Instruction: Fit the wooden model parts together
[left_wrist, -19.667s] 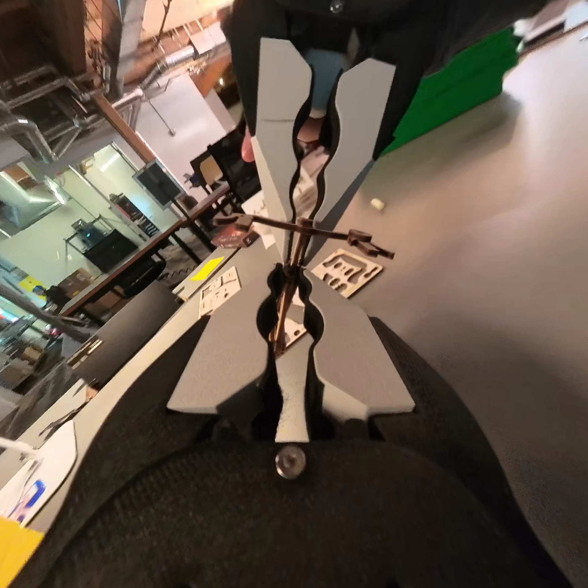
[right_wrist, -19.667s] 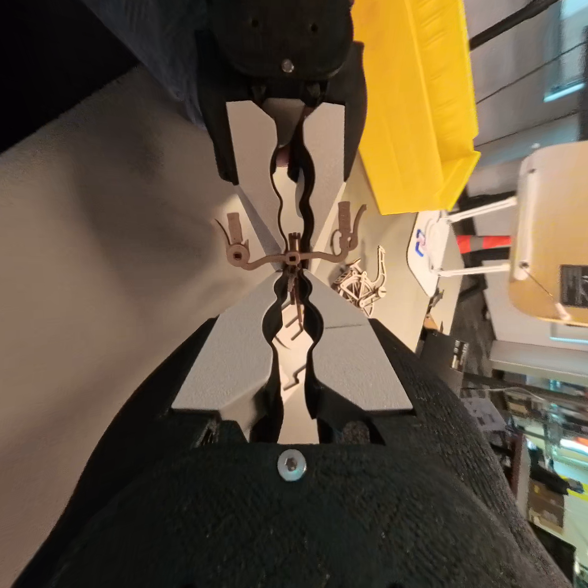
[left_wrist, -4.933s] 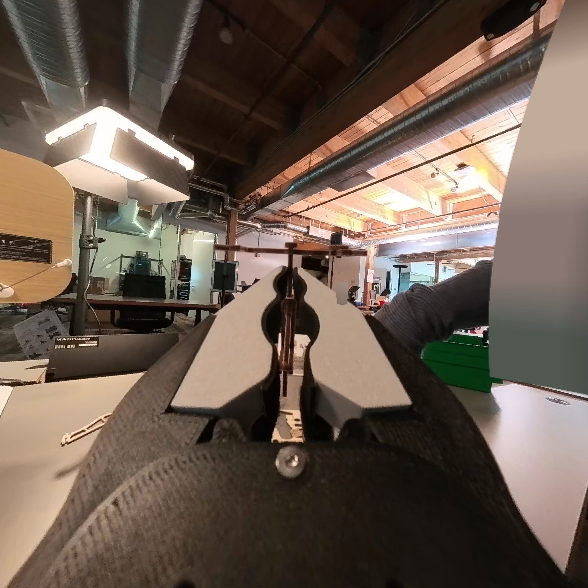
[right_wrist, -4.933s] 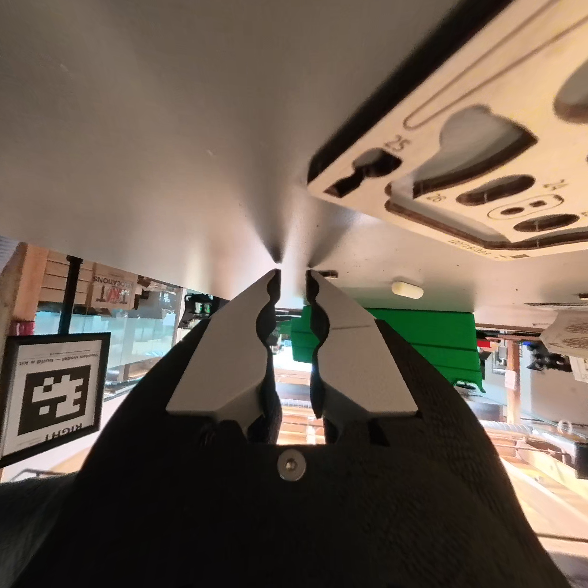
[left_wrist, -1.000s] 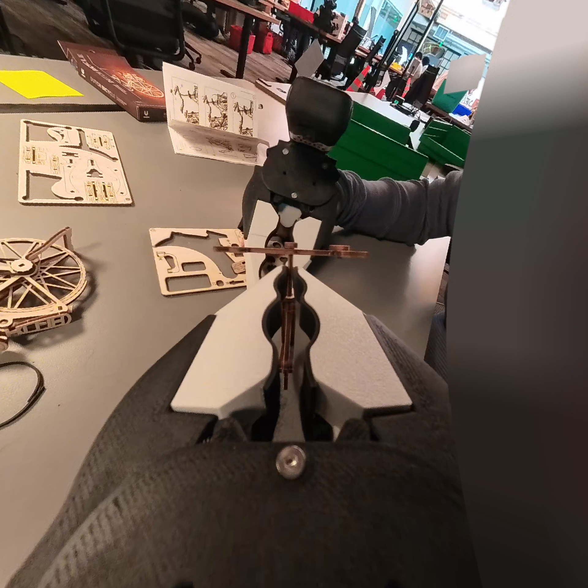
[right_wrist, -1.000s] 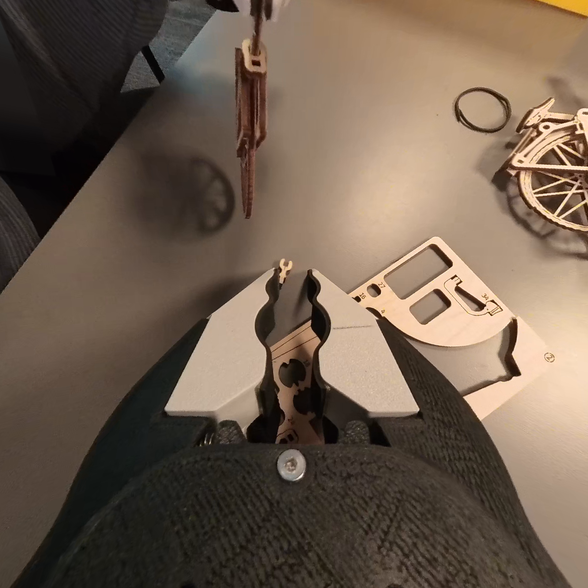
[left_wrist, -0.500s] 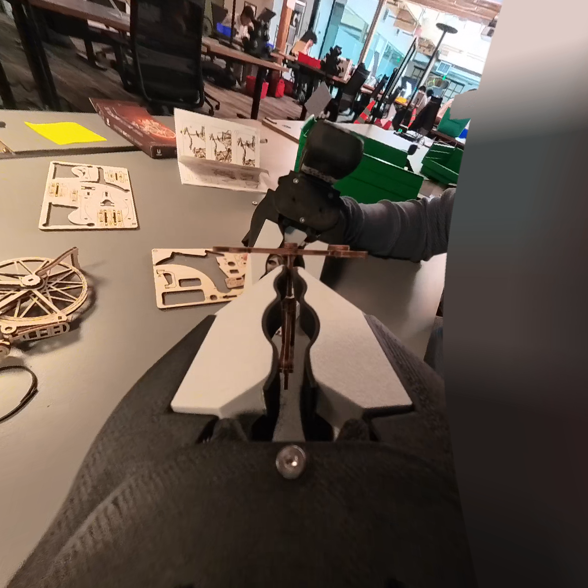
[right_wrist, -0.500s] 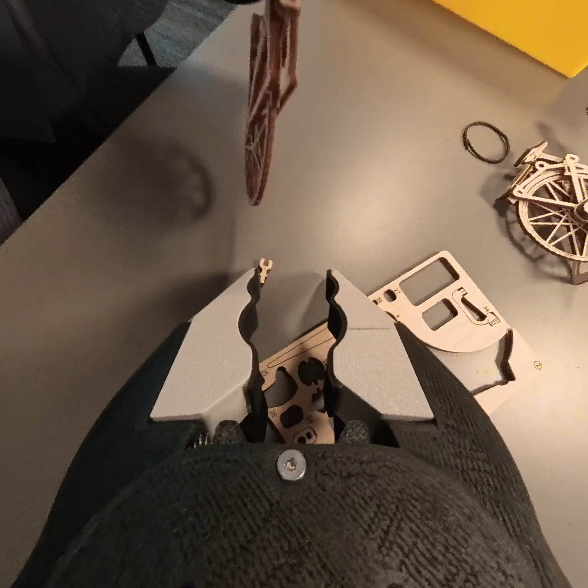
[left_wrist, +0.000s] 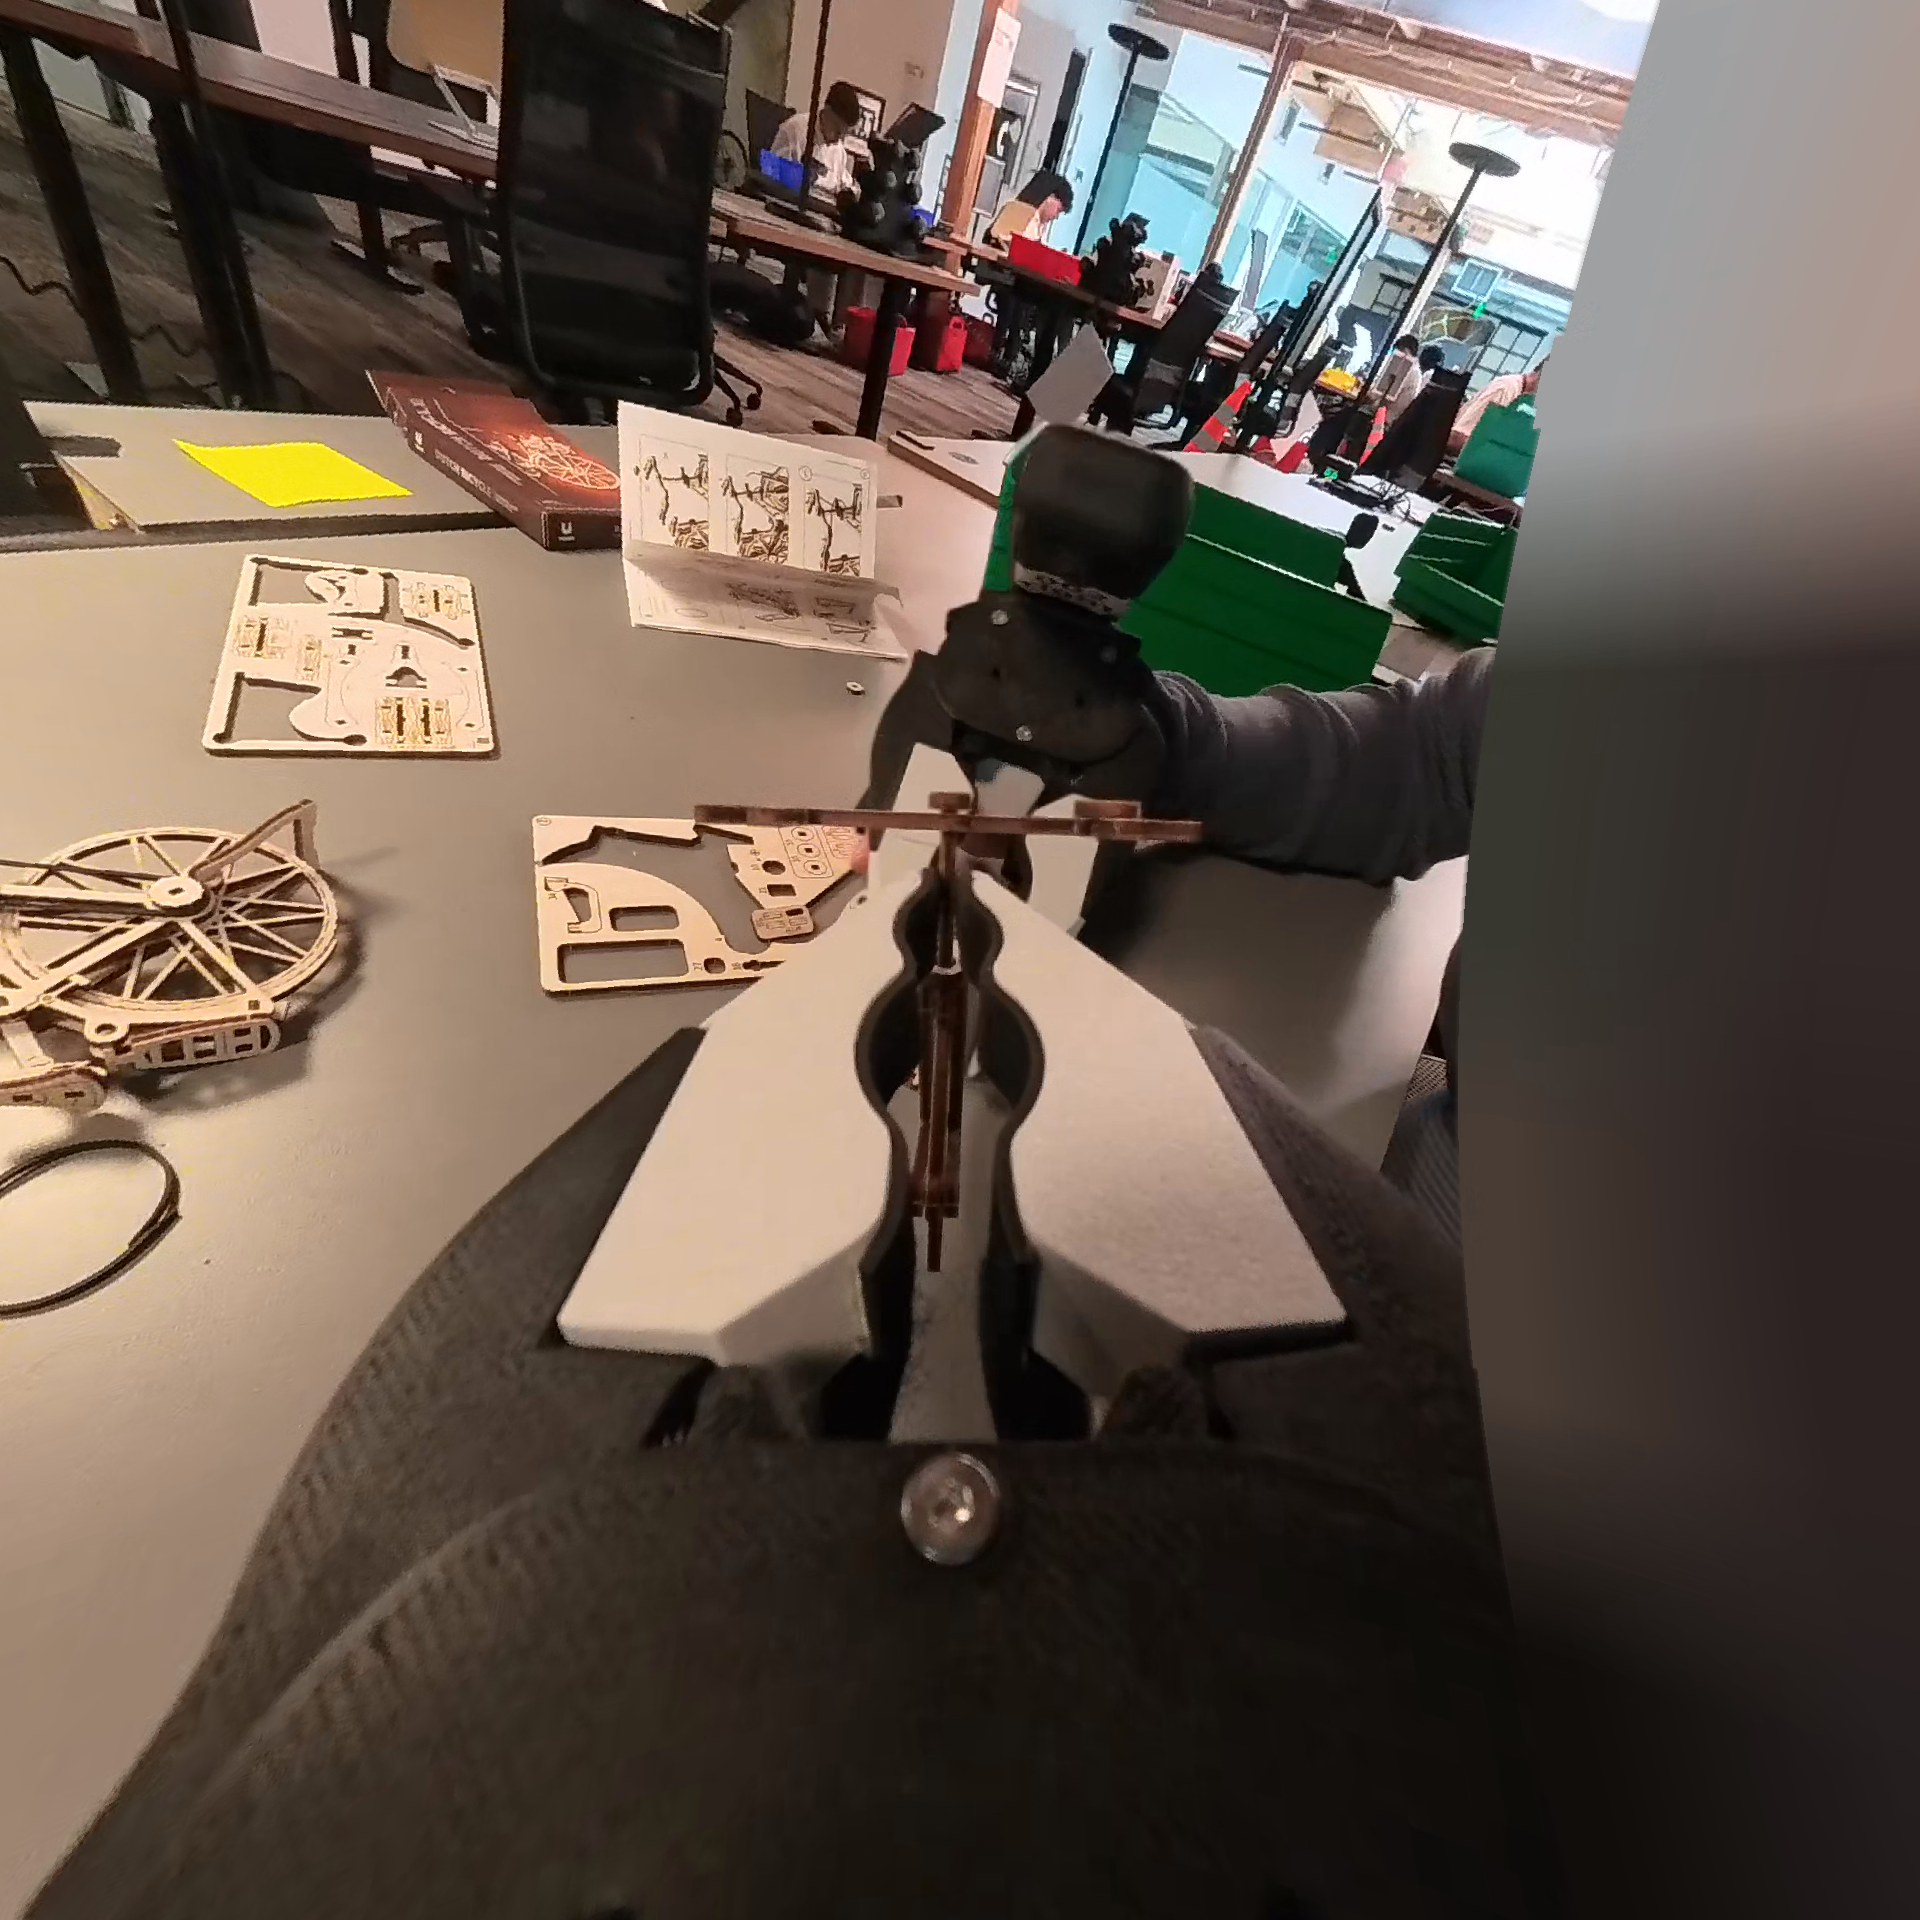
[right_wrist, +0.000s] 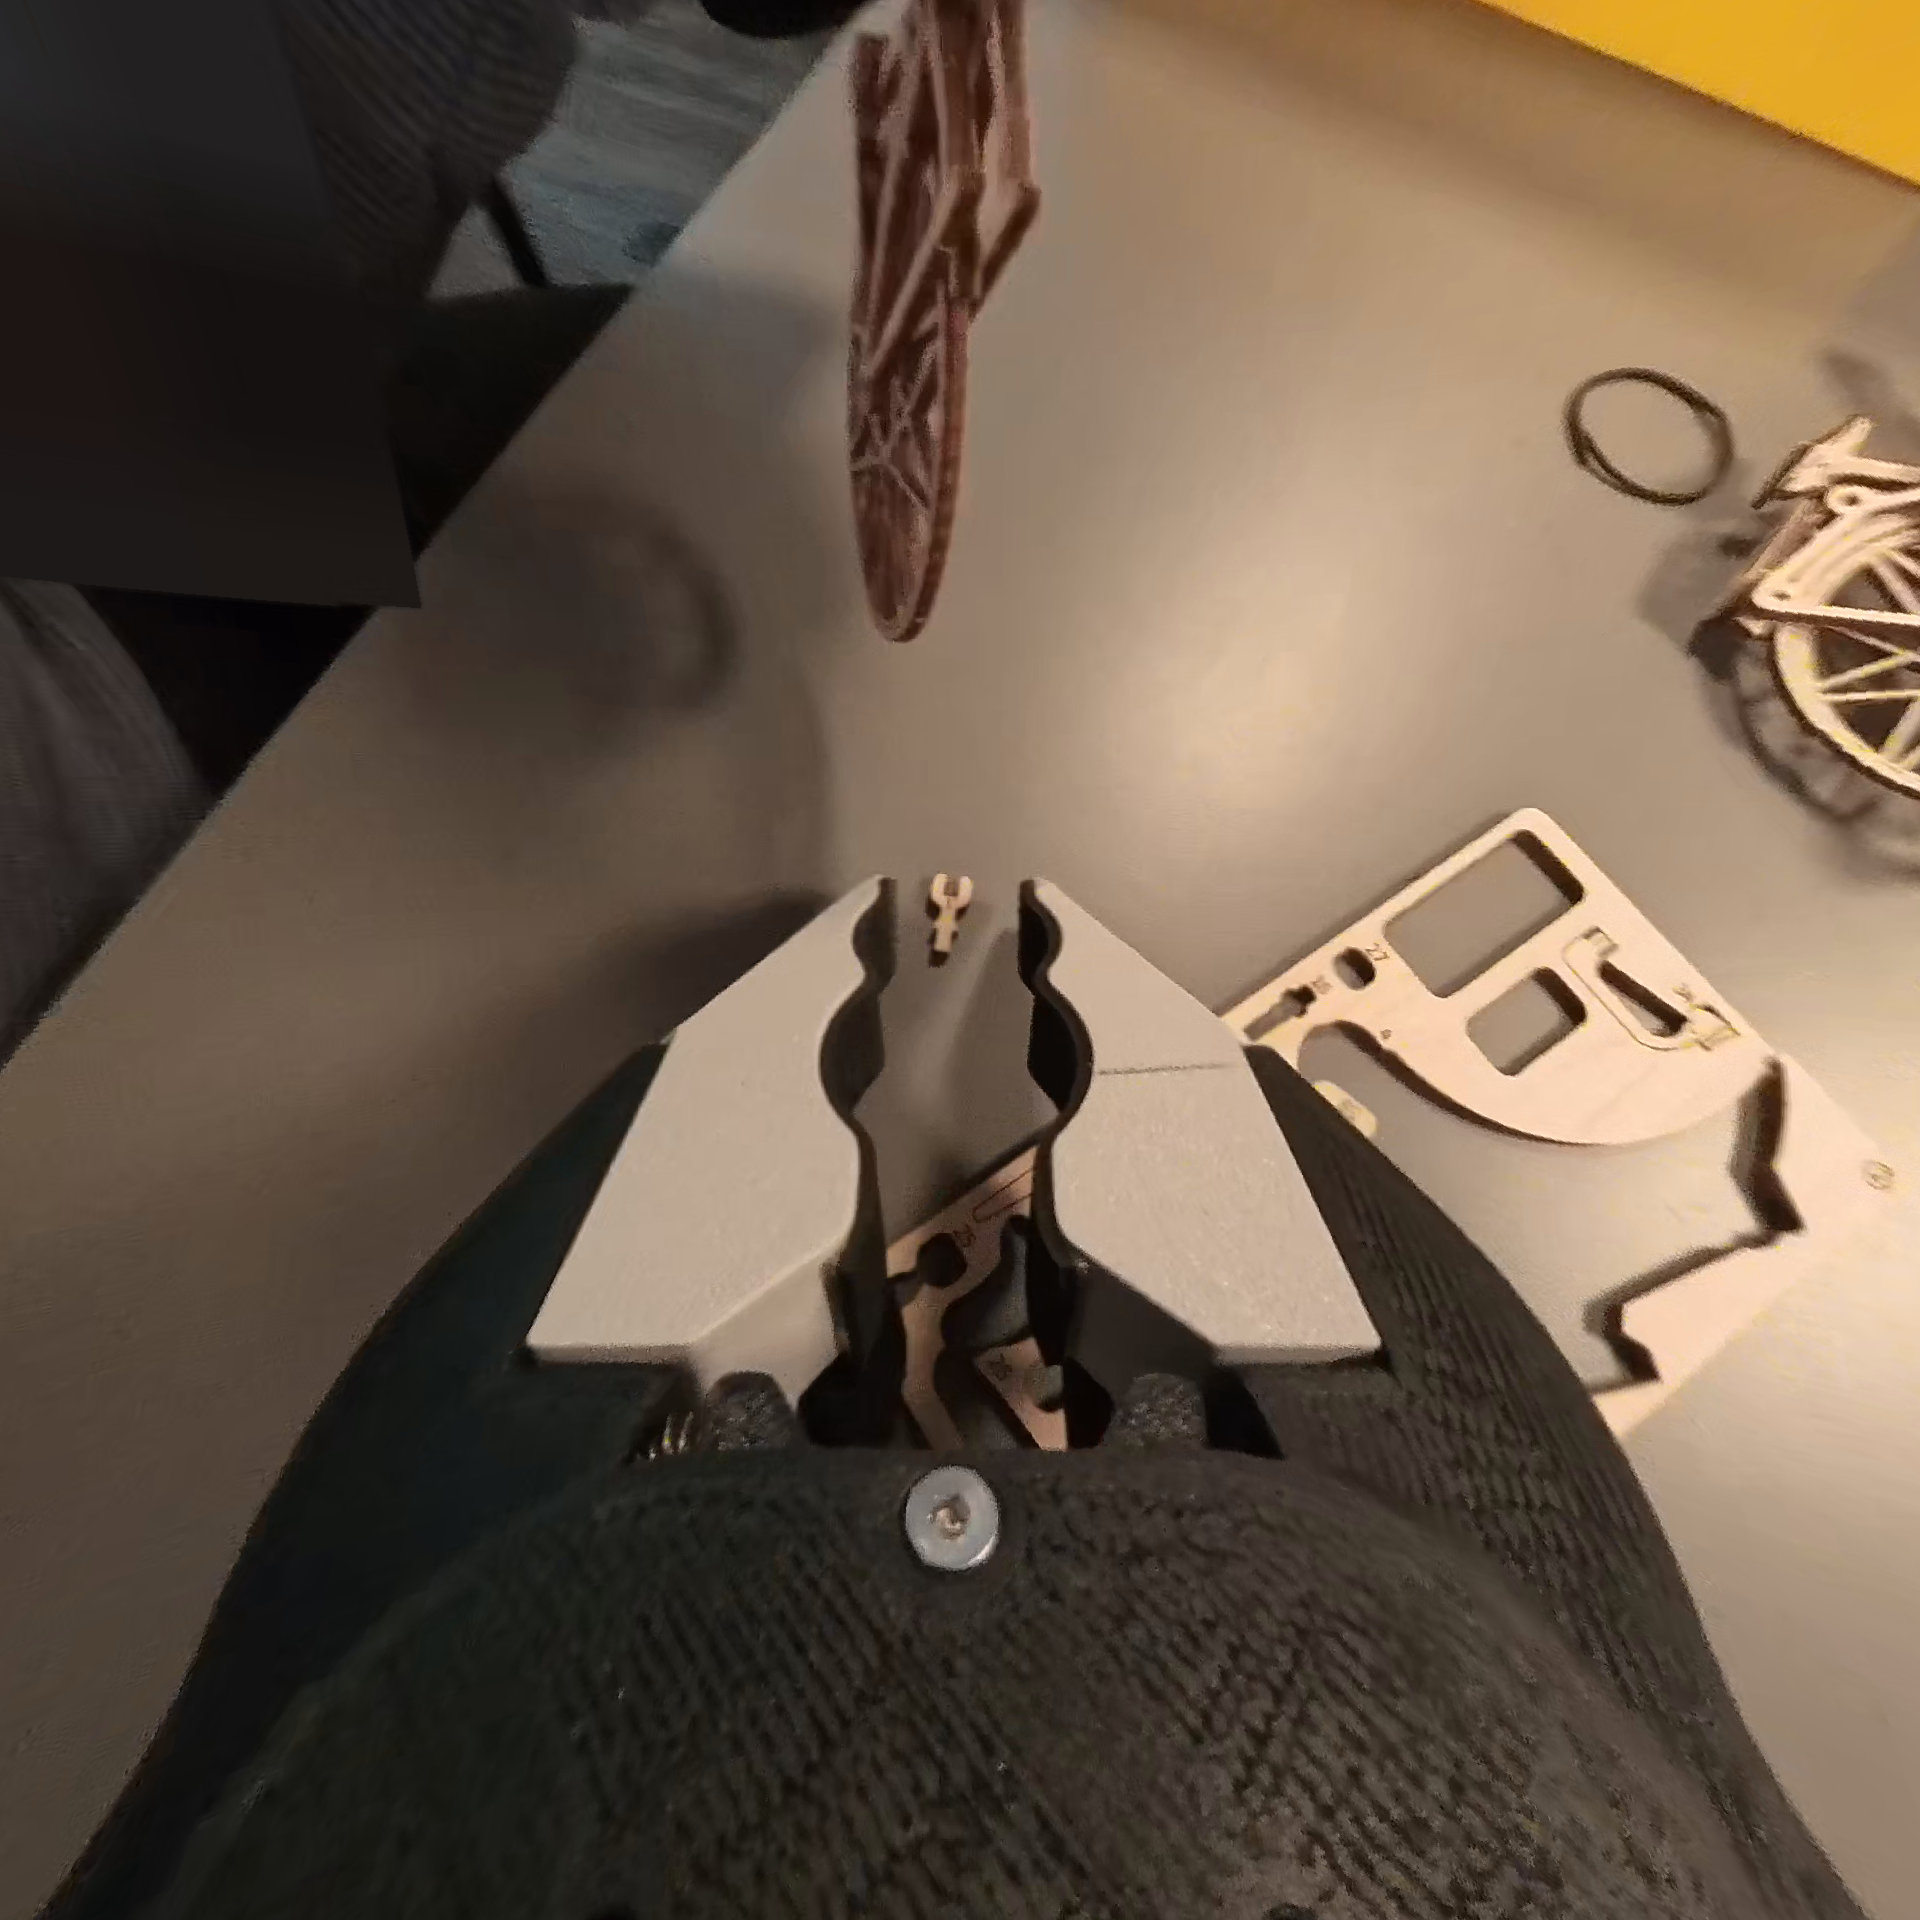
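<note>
My left gripper (left_wrist: 948, 883) is shut on a dark wooden front-wheel and handlebar assembly; its handlebar (left_wrist: 945, 824) lies crosswise just past my fingertips. The same assembly hangs above the grey table (right_wrist: 1247, 623) at the top of the right wrist view, wheel (right_wrist: 914, 395) downward. My right gripper (right_wrist: 956, 883) is open and low over the table. A tiny light wooden piece (right_wrist: 948, 920) lies on the table between its fingertips, untouched. The right gripper (left_wrist: 1039, 675) also shows in the left wrist view, pointing down behind the handlebar.
A cut-out parts sheet (right_wrist: 1558, 1049) lies right of my right gripper and partly under it. Farther right are a black rubber band (right_wrist: 1647, 436) and a partly built light wooden bicycle (right_wrist: 1849, 623). A second sheet (left_wrist: 353, 665), a booklet (left_wrist: 758, 540) and green bins (left_wrist: 1247, 603) sit farther back. The left gripper's tips are roughly 12 centimeters from the right gripper's.
My right gripper has opened wider and shifted so the tiny piece now lies between its fingertips. My left gripper has tilted slightly, still holding the assembly.
</note>
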